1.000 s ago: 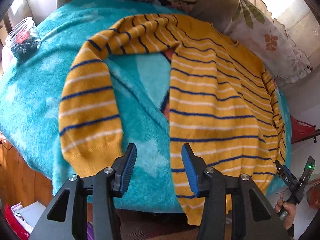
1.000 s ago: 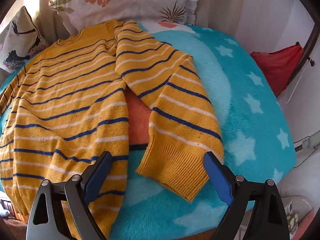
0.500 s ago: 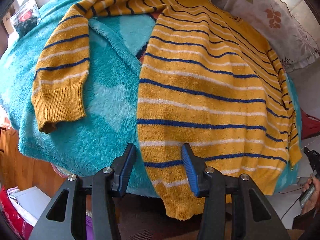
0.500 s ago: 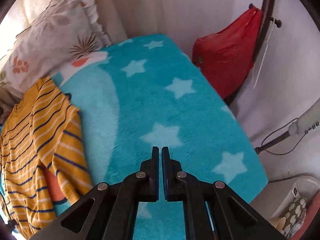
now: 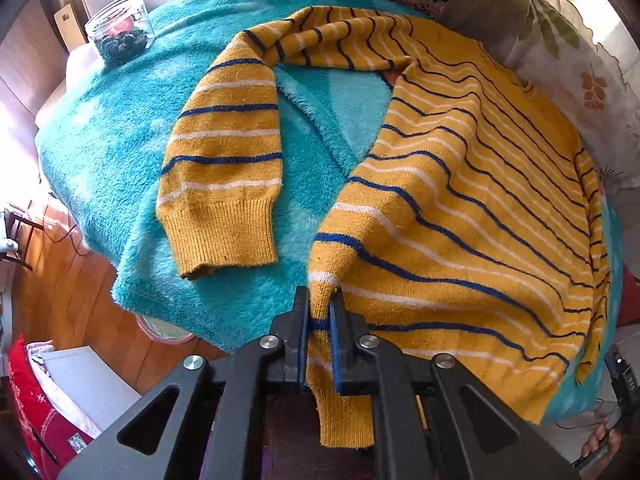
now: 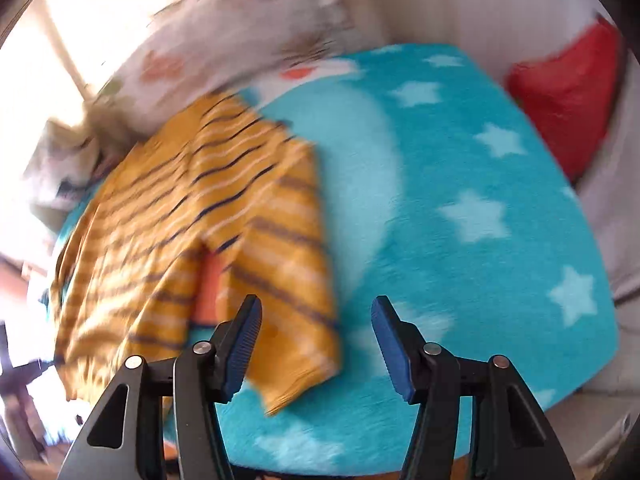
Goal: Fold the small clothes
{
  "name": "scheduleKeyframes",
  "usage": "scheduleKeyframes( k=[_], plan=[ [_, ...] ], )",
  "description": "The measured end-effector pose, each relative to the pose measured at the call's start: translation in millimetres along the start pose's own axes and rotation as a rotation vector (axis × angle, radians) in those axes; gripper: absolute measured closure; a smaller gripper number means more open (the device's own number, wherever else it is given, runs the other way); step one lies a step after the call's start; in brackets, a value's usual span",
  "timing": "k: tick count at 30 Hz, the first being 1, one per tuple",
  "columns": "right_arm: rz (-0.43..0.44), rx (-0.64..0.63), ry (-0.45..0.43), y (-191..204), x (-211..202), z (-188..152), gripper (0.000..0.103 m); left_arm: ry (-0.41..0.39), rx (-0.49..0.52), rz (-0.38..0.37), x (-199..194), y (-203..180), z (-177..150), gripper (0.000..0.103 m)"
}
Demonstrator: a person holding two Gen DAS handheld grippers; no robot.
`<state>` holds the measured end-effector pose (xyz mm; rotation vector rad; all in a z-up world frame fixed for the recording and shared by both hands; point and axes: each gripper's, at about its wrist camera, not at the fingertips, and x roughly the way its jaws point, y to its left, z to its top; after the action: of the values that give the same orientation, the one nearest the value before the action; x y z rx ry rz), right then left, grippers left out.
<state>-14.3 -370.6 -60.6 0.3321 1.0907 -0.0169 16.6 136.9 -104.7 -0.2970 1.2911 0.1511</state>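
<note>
My left gripper [image 5: 319, 334], spread wide a second ago, has clamped onto the near hem corner of the striped sweater [image 5: 460, 216] — the knit now bunches up between its pads. My right gripper [image 6: 316, 346], pressed together half a second back, has spread wide again and swung left toward the sleeve cuff [image 6: 296, 368].

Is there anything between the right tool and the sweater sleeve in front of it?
Nothing visible is. The right tool is open above the blanket, and the cuff of the sleeve lies bare by its left finger. The picture is blurred. The left tool is shut on the sweater hem.
</note>
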Motion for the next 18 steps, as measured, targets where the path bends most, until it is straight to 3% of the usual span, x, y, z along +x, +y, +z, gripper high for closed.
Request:
scheduleKeyframes(
  k=[7, 8, 9, 10, 14, 18],
  plan=[
    [-0.093, -0.225, 0.009, 50.2, 25.3, -23.6, 0.037, -0.015, -0.041, 0.040, -14.6, 6.7, -16.3, 0.092],
    [-0.120, -0.247, 0.015, 49.7, 27.9, -26.3, 0.045, -0.022, -0.057, 0.038, -18.5, 10.5, -17.5, 0.092],
    [-0.148, -0.269, 0.029, 49.7, 32.6, -27.2, 0.060, -0.032, -0.073, 0.038, -22.1, 12.1, -18.0, 0.092],
    [-0.153, -0.270, 0.047, 45.5, 35.8, -25.3, 0.092, -0.041, -0.084, 0.037, -25.2, 12.9, -17.6, 0.092],
    [-0.096, -0.084, -0.032, -1.7, 5.9, 7.6, 0.092, -0.072, -0.093, 0.021, -34.8, 7.2, -14.5, 0.092],
    [-0.170, 0.151, -0.170, -84.4, -43.6, 49.5, 0.095, -0.078, -0.087, -0.020, -36.7, -2.7, -8.2, 0.092]
  ],
)
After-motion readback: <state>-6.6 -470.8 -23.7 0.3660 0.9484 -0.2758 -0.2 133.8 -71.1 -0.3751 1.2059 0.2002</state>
